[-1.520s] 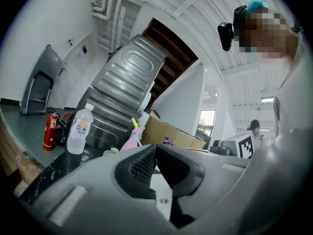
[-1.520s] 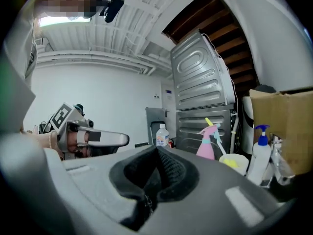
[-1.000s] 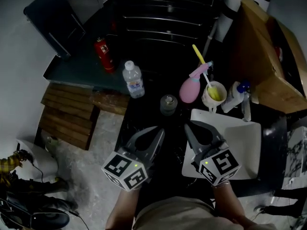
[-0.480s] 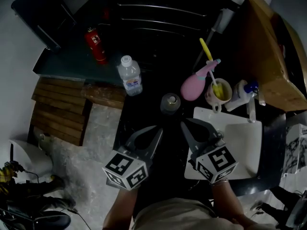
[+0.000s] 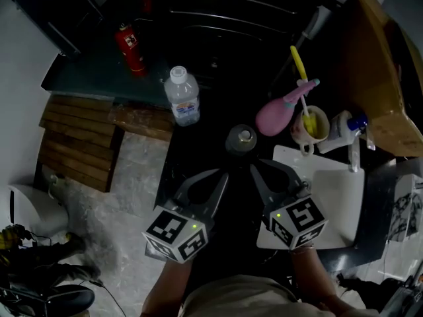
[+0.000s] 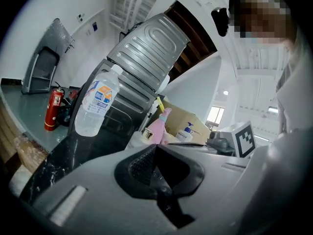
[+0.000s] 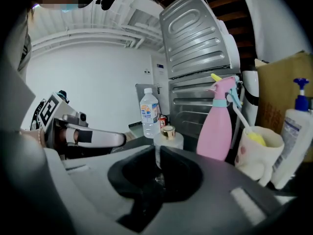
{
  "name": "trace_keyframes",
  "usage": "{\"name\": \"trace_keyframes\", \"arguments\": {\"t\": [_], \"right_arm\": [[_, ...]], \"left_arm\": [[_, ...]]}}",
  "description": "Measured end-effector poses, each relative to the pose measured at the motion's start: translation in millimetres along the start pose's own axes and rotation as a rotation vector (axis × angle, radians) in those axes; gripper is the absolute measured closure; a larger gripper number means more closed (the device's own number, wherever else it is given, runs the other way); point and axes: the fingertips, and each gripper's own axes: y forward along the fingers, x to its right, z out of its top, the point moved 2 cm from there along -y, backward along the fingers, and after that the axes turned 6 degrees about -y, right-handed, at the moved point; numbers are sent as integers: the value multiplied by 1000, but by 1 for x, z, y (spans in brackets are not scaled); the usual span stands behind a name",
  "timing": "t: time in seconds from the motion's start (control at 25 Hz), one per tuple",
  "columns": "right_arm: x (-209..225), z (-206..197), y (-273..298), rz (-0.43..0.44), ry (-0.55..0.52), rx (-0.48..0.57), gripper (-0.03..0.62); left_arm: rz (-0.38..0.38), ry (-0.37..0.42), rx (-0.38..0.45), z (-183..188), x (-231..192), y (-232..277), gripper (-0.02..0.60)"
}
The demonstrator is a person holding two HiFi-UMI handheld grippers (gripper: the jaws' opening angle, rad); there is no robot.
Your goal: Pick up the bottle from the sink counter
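A clear water bottle [image 5: 182, 96] with a white cap stands at the dark counter's left edge. A small round bottle with a gold cap [image 5: 242, 139] stands nearer, just ahead of both grippers. My left gripper [image 5: 223, 176] and right gripper [image 5: 255, 170] hover side by side, both shut and empty. In the right gripper view the small bottle [image 7: 168, 137] sits straight beyond the shut jaws of the right gripper [image 7: 158, 153], with the water bottle [image 7: 149, 112] behind it. The left gripper view has the water bottle [image 6: 96, 109] up and to the left of the left gripper [image 6: 155, 148].
A pink spray bottle [image 5: 281, 113], a mug with a yellow brush [image 5: 312, 125] and a white pump bottle [image 5: 344, 127] crowd the counter's right. The white sink [image 5: 330, 197] lies under the right gripper. A red fire extinguisher [image 5: 130, 48] stands far left. The floor drops away left of the counter.
Both grippers have sunk a little toward the counter, side by side and still shut. The head view has shifted, so the counter items sit slightly further right.
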Motion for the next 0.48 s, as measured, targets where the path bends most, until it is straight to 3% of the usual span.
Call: {"name": "trace_keyframes", "arguments": {"t": [0.08, 0.2, 0.36, 0.48], "right_arm": [[3, -1, 3, -16, 7, -11, 502], [9, -4, 8, -32, 9, -24, 449], [16, -5, 20, -34, 7, -27, 333], [15, -8, 31, 14, 0, -49, 324]], "left_arm": [[-9, -9, -1, -1, -2, 1, 574], [-20, -18, 4, 0, -3, 4, 574], [-17, -13, -5, 1, -7, 10, 574], [-26, -19, 2, 3, -6, 12, 574]]}}
